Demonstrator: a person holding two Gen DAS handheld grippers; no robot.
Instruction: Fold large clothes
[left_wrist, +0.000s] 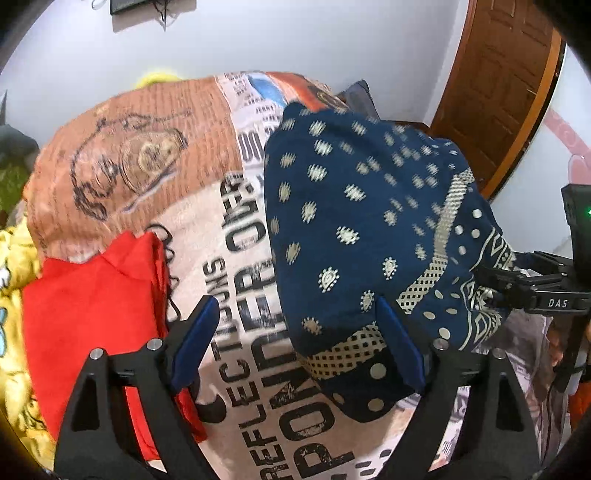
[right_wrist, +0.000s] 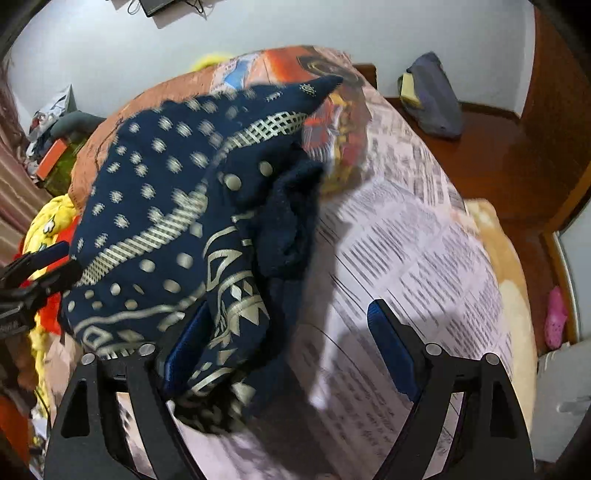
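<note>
Printed bedspread (left_wrist: 229, 258) fills your view. Navy patterned garment (left_wrist: 351, 221) bunched at centre — soft, light, floppy; take border hem at 5 o'clock, not the middle. Red cloth (left_wrist: 92, 314) at 8. Left gripper (left_wrist: 299, 343), right gripper (right_wrist: 284, 347) — fingers apart, clamping nothing.

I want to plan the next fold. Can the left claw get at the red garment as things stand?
Probably yes. The red garment lies uncovered beside the left claw, whose jaws stand open; the navy printed cloth is on the other side.
</note>
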